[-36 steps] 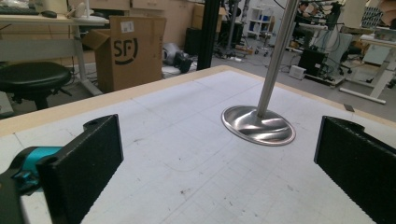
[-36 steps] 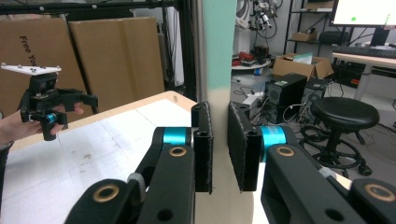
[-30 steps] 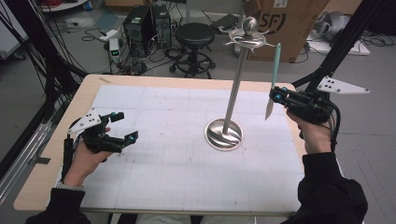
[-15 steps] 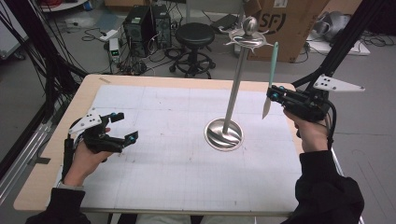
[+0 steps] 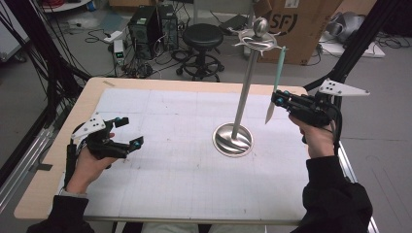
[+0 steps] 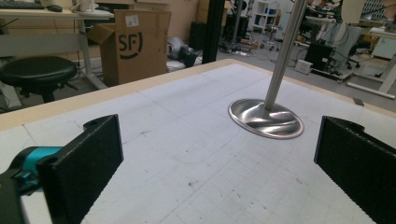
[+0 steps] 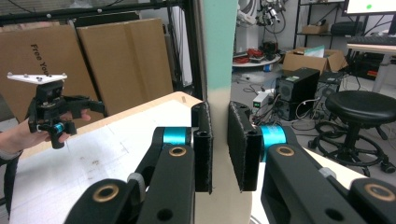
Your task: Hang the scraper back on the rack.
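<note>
A: Right gripper [image 5: 278, 100] — status?

B: Clenched on a utensil [image 5: 275, 86], looks like a slim knife or spatula with a teal handle and a pale blade. Held upright off the bench [image 5: 160, 194], handle up, blade tip down, just beside the steel stand [image 5: 245, 92]. In the right gripper view the pads [image 7: 203, 144] pinch it right around where the teal meets the cream part.

A: Where's the handle end relative to the stand?

B: Up near the hooks at the top of the stand [image 5: 257, 42]. Can't tell if it's touching a hook; it looks very close, slightly to the right.

A: Left gripper?

B: Left gripper [image 5: 130, 132] is released, jaws wide apart, resting low over the bench on the left, well apart from the stand. The left gripper view looks across at the round base [image 6: 265, 118] between its jaws.

A: Handling notes?

B: My guess: light, stiff, thin. Flat sides so it sits fine between flat pads, but smooth, so it could pivot or slip if the grip is loosened. Grip near the middle leaves the top of the handle free for hanging, which seems the right spot. If there's a hole in the handle end, I can't see it.

A: Stand risk?

B: Tall pole on a small base, probably tips if bumped sideways. Approach the hook gently.
</note>
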`<control>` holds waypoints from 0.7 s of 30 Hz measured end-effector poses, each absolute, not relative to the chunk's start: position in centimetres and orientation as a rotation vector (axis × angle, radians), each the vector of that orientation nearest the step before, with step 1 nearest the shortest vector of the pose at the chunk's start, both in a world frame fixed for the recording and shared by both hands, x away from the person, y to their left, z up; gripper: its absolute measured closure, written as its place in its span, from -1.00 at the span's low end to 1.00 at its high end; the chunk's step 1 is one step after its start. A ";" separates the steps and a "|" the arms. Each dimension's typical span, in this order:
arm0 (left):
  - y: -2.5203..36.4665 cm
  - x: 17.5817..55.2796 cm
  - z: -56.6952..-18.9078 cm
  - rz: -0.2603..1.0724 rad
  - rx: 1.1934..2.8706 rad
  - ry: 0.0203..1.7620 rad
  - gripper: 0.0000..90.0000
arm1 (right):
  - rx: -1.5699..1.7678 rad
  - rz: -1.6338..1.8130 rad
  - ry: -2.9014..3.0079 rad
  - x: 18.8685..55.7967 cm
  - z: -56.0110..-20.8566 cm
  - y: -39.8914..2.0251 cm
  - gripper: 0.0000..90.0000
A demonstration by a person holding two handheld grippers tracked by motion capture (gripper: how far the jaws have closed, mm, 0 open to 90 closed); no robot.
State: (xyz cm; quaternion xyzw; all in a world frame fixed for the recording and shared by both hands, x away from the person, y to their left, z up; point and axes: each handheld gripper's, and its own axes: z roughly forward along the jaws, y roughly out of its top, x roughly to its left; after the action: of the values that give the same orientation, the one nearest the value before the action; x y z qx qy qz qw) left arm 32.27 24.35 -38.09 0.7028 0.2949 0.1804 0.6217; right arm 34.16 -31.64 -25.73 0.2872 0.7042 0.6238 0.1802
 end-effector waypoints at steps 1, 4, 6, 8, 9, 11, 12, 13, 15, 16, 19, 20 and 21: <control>24.3 32.3 -38.1 0.414 1.614 0.677 -0.96 | 0.811 1.760 1.988 34.2 -25.7 -31.5 0.79; 24.2 32.3 -38.2 0.415 1.618 0.680 -0.96 | 0.824 1.754 1.982 34.4 -25.9 -31.0 0.79; 24.2 32.3 -38.2 0.415 1.619 0.680 -0.96 | 0.829 1.771 1.973 34.7 -26.0 -30.6 0.79; 24.3 32.3 -38.1 0.416 1.616 0.677 -0.96 | 0.833 1.775 1.962 34.8 -26.1 -30.3 0.79; 24.3 32.3 -38.1 0.413 1.616 0.676 -0.96 | 0.837 1.779 1.963 34.9 -26.2 -30.2 0.79; 24.4 32.3 -38.1 0.414 1.611 0.680 -0.96 | 0.830 1.777 1.951 34.9 -26.3 -30.1 0.79; 24.4 32.3 -38.1 0.413 1.611 0.680 -0.96 | 0.826 1.775 1.945 34.9 -26.3 -30.1 0.78; 24.4 32.3 -38.1 0.414 1.612 0.678 -0.96 | 0.828 1.769 1.939 34.9 -26.3 -30.1 0.77; 24.4 32.3 -38.1 0.413 1.612 0.680 -0.96 | 0.826 1.769 1.935 34.8 -26.4 -30.3 0.76; 24.3 32.3 -38.1 0.408 1.606 0.678 -0.96 | 0.829 1.790 1.944 34.8 -26.4 -30.4 0.76; 24.4 32.2 -38.0 0.414 1.599 0.673 -0.96 | 0.829 1.777 1.941 34.5 -26.3 -30.4 0.54; 24.4 32.2 -38.0 0.417 1.601 0.674 -0.96 | 0.829 1.776 1.939 34.4 -26.2 -30.4 0.48; 24.5 32.2 -38.0 0.417 1.600 0.675 -0.96 | 0.834 1.776 1.938 34.3 -26.2 -30.4 0.39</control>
State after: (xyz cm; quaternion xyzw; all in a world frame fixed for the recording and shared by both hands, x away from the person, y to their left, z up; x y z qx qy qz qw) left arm 32.22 24.46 -37.98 0.6979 0.2944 0.1819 0.6270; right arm 34.26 -30.40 -26.22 0.2967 0.6898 0.6322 0.1909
